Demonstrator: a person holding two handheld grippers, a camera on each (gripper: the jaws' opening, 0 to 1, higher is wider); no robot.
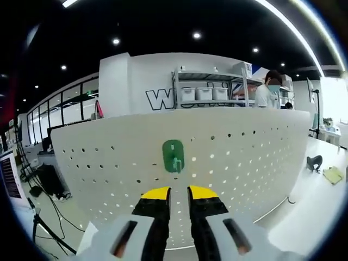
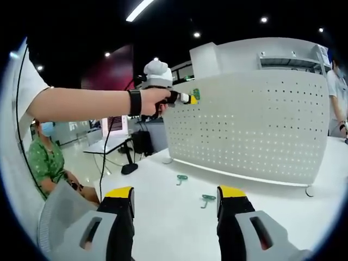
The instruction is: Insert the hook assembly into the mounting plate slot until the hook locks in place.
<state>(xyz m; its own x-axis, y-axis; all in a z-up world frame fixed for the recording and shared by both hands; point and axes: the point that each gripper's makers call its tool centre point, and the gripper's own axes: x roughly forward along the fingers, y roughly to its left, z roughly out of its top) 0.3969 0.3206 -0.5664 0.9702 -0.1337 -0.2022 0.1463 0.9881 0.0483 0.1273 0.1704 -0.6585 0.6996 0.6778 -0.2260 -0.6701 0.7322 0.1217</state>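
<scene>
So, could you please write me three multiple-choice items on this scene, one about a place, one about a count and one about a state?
1. Where is the green plate?
A. On the pegboard
B. Flat on the table
C. On the shelf

2. How many green hooks lie on the table?
A. None
B. Two
C. Five

3. How do the right gripper's jaws stand?
A. Shut on a hook
B. Shut on nothing
C. Open, holding nothing

Answers:
1 A: the left gripper view shows it against the holed board.
2 B: the right gripper view shows one hook and another hook.
3 C: bare table shows between the yellow tips.
</scene>
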